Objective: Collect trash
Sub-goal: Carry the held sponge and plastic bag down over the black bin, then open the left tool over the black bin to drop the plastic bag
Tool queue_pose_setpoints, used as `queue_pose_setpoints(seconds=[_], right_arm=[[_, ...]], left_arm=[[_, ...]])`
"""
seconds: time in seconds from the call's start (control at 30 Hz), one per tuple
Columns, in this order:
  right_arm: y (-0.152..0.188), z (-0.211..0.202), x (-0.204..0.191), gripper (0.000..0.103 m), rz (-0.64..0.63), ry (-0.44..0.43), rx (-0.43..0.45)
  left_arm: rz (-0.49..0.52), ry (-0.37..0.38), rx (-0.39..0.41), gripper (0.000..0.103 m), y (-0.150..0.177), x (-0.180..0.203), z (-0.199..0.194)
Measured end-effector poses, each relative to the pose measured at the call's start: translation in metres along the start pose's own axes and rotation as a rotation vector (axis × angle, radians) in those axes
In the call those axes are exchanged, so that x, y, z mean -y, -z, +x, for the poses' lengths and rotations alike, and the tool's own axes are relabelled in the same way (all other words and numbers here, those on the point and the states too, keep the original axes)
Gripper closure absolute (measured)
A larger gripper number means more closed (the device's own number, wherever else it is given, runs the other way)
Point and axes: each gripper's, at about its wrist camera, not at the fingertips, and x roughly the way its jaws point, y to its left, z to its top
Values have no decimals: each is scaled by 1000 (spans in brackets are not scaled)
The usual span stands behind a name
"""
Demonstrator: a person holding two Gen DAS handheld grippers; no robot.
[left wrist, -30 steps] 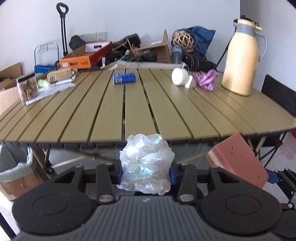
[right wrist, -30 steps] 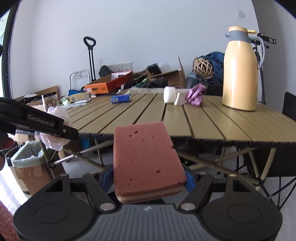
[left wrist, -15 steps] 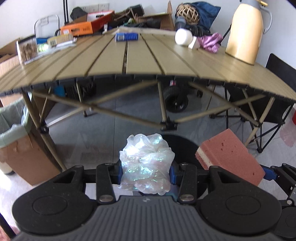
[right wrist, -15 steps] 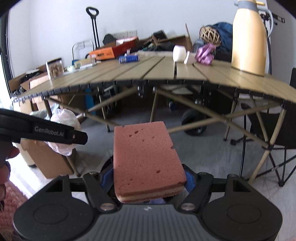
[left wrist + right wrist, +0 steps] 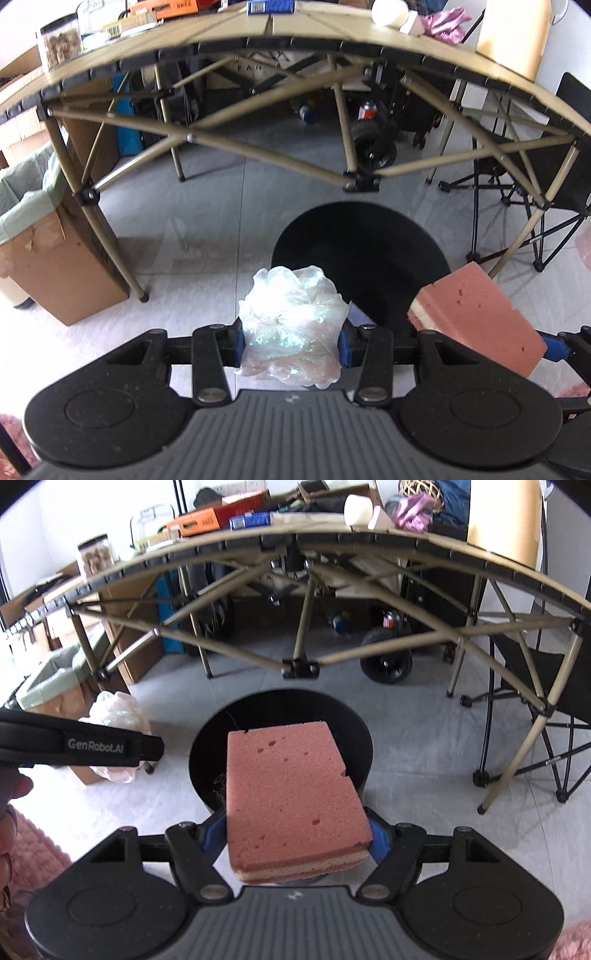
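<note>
While the left gripper (image 5: pixel 291 341) pinches a crinkled plastic wad (image 5: pixel 291 325), the right gripper (image 5: pixel 295 834) clamps a porous pink sponge (image 5: pixel 291 797) above the round black bin (image 5: pixel 354 738).

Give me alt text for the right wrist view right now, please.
The right gripper is shut on a pink sponge, held above a round black bin on the grey floor. To the left, the left gripper holds a crumpled plastic bag; a folding table spans the background.
</note>
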Motion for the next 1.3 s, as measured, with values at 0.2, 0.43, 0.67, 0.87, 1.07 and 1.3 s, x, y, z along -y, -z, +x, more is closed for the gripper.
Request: queue_pose_setpoints(seconds=[0.2,0.43,0.67,0.87,1.07,1.3], right_arm=[[9,9,9,31,22,29,-43],[19,14,30,31,67,68,-70],[20,14,40,31,102,82,-67],[16,14,45,31,120,94,-58],[12,16,57,31,160,118,-47],[9,24,74,31,210,144,-52]], left_arm=[[-15,-6,-62,59,9,-3,15],[-46,-18,-121,59,10,-7,28],[-47,-23,-134,59,11,-5,31],[-37,-39,-151,59,7,-1,36],[-39,-31,-163,59,-1,4,44],[-13,-10,-172,59,-11,22,55]])
